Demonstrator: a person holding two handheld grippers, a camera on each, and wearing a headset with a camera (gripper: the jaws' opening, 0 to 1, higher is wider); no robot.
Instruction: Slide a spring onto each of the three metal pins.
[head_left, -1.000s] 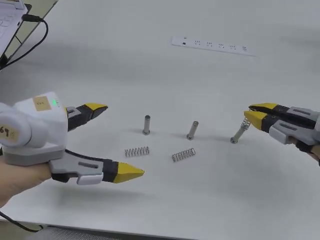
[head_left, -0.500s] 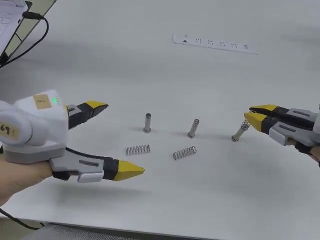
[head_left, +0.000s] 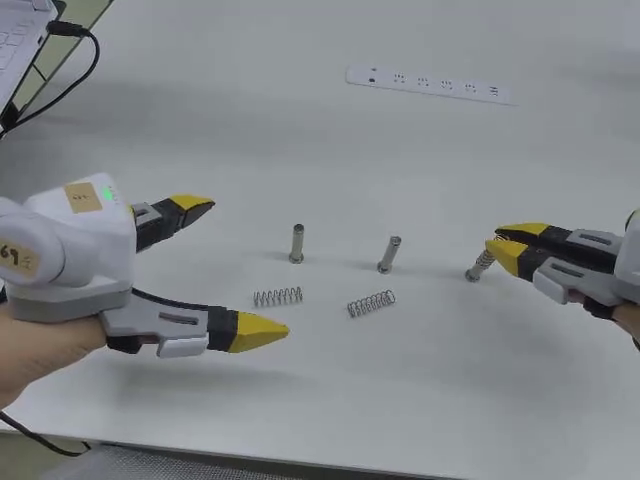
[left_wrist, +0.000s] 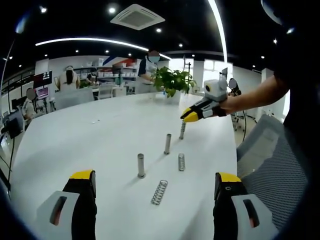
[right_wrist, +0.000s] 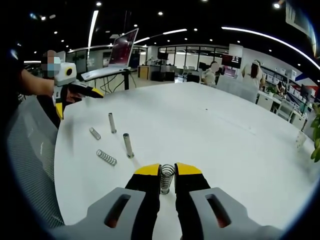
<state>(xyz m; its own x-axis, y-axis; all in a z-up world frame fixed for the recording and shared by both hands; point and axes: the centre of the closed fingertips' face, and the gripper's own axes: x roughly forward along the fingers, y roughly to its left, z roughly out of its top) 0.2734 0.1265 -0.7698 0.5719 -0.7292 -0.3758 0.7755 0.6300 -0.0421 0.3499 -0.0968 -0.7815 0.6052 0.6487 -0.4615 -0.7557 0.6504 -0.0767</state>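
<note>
White table (head_left: 330, 130) in an open office holds the work: the left gripper (head_left: 244, 268) hovers at its near left with jaws spread wide, while the right gripper (head_left: 494, 242) reaches in from the right, its yellow tips pinching a spring (right_wrist: 166, 178) that sits on the tilted rightmost pin (head_left: 472, 273). Far across the table lies a power strip (head_left: 432, 86). Two bare pins (head_left: 297, 243) (head_left: 388, 254) stand left of the tilted one, and two loose springs (head_left: 277, 296) (head_left: 371, 303) lie flat just in front of them, apart from each other
</note>
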